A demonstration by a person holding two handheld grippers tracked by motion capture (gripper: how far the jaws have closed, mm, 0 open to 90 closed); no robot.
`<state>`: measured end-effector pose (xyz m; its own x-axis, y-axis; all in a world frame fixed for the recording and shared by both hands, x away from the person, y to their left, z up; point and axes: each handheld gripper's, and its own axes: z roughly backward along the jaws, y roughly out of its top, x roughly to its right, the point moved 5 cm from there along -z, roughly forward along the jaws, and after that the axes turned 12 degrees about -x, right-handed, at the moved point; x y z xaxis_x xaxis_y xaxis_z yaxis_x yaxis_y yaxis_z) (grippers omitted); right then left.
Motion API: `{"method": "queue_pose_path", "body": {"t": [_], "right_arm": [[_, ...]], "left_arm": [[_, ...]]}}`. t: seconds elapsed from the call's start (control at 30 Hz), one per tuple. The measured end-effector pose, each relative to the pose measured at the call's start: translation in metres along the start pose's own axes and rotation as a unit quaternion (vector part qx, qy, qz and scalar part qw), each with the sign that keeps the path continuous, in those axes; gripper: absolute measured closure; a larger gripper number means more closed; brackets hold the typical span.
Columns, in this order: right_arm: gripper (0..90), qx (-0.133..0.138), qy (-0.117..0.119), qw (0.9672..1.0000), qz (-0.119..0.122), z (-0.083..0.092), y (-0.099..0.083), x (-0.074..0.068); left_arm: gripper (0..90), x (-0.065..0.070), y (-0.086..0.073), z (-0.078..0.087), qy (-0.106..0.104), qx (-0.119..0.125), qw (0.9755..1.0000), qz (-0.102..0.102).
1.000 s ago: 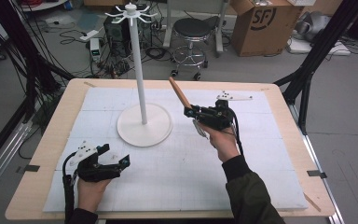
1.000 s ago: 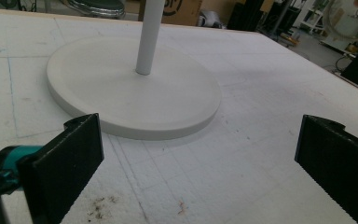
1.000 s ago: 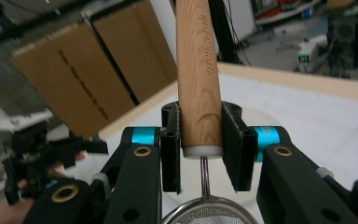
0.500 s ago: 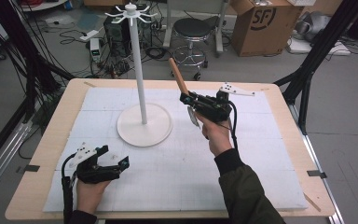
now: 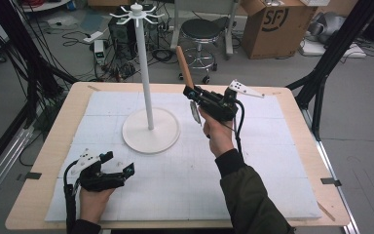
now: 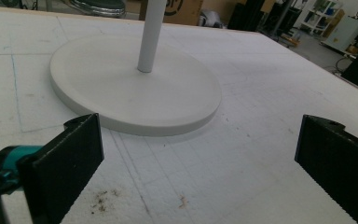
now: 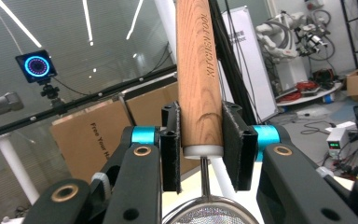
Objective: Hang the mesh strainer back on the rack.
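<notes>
**Holding the strainer up by its wooden handle**

Gripping a small strainer (image 5: 195,111) in my right gripper (image 5: 194,92), I have both pads pressed flat against the lower end of its wooden handle (image 7: 198,70), jaws only partly apart, just the width of the wood. In the right gripper view the handle rises straight up between the pads, and the metal stem and mesh rim (image 7: 205,215) hang just below them. From above, the handle tilts up and away from me, to the right of the white stand's pole (image 5: 144,73), while the mesh bowl hangs over the white mat (image 5: 253,161), clear of it.

My left gripper (image 5: 119,163) rests low on the mat near my edge of the table, jaws wide apart with nothing between them, pointing toward the stand's round base (image 6: 135,88).
</notes>
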<state>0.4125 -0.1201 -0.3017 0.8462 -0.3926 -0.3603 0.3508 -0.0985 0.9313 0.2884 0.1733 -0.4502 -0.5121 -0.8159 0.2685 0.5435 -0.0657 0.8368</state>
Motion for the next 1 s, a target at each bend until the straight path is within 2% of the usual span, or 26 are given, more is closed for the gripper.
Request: {"method": "queue_pose_path", "body": {"t": [0.17,0.33,0.57,0.8,1.0], "right_arm": [[71.3,0.012,0.007,0.9998,0.016,-0.003,0.013,-0.009],[71.3,0.030,-0.004,0.9990,0.033,-0.004,0.025,-0.016],[71.3,0.036,-0.010,0.9985,0.039,-0.009,0.031,-0.017],[71.3,0.049,-0.003,0.9980,0.039,-0.015,0.046,-0.018],[71.3,0.050,0.006,0.9977,0.046,-0.023,0.053,-0.027]], "left_arm": [[1.7,0.000,0.000,-0.001,0.000,0.001,1.0000,0.001],[1.6,0.000,0.000,-0.001,0.000,0.000,1.0000,0.001],[1.6,-0.001,0.000,-0.002,-0.004,-0.001,1.0000,0.003],[1.6,0.000,0.000,-0.004,-0.006,-0.003,1.0000,-0.001],[1.6,0.000,0.000,-0.004,-0.009,-0.003,1.0000,0.000]]}}
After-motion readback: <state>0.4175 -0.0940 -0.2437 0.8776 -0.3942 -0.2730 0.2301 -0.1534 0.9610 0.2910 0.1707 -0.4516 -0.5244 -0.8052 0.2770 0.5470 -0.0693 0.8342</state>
